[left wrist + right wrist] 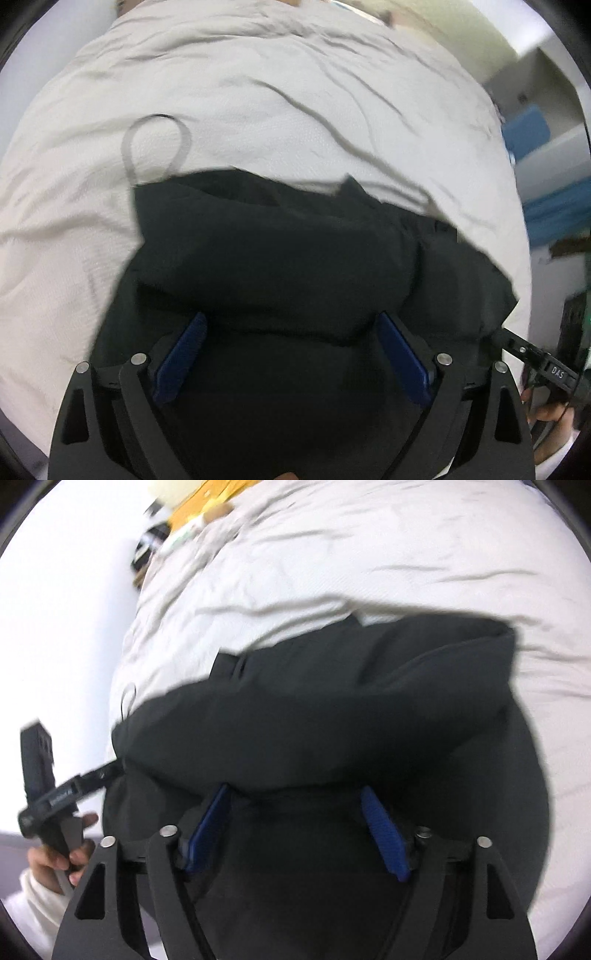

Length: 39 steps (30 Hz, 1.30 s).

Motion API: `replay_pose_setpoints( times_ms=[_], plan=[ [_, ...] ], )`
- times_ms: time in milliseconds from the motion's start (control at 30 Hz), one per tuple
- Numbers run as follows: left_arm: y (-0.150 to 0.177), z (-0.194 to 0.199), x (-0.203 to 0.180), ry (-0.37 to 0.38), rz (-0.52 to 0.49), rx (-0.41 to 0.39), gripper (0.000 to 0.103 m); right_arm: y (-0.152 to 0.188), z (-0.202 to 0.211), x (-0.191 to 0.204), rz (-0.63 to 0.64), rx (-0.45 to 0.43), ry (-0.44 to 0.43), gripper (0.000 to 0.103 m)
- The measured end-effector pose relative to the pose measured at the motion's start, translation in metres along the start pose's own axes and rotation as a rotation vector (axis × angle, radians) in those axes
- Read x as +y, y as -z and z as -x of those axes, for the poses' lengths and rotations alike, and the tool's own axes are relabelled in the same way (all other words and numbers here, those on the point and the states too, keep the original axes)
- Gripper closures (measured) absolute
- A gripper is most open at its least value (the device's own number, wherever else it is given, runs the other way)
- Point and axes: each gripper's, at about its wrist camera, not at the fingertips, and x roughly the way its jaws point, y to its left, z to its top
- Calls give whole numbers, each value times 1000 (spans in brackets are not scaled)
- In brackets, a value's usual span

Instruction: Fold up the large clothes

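A large black garment (273, 236) lies bunched on a white bed sheet (258, 92); it also fills the right wrist view (332, 709). My left gripper (291, 321) has its blue fingers (184, 354) spread wide, with black cloth draped over the tips and between them. My right gripper (295, 794) is the same: blue fingers (384, 834) apart, tips under a fold of the garment. Each gripper shows in the other's view, at the garment's edge: the right one (539, 365) and the left one (74, 790).
A grey cord loop (159, 144) lies on the sheet beyond the garment. Blue furniture (528, 129) stands past the bed's right edge. A yellow-orange object (195, 502) and small clutter sit at the bed's far left corner. The sheet (369, 554) is wrinkled.
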Motion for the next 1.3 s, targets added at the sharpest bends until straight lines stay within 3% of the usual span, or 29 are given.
replay_pose_setpoints(
  times_ms=[133,267,400,533,600,633,700,733,767,800,900,1100,1300],
  plan=[
    [-23,20,33,-8,114,-30,9,-19,23,-35,-142,-56,37,11],
    [-51,16,62,14,215,-20,9,-45,26,-72,-249,-107,63,11],
    [-73,-11,73,-34,265,52,9,-71,0,-93,-311,-64,103,11],
    [-82,-37,69,-106,237,136,11,-84,-24,-105,-328,-4,143,12],
    [-81,-50,65,-124,228,169,12,-85,-37,-114,-353,48,144,22],
    [-82,-57,65,-125,226,182,14,-85,-42,-116,-369,66,142,34],
    [-82,-68,66,-127,238,221,31,-85,-50,-123,-406,92,133,53],
    [-82,-73,67,-125,245,240,36,-85,-47,-127,-405,103,140,72],
    [-82,-77,69,-122,243,254,52,-86,-46,-126,-395,103,155,87],
    [-82,-81,69,-128,238,279,68,-88,-40,-124,-376,88,161,92],
    [-88,-72,64,-136,224,269,82,-100,-15,-112,-298,21,176,97],
    [-123,-14,36,-101,129,91,84,-130,37,-88,-208,-134,149,98],
    [-158,5,13,-98,112,-21,84,-164,37,-77,-182,-202,175,98]
  ],
)
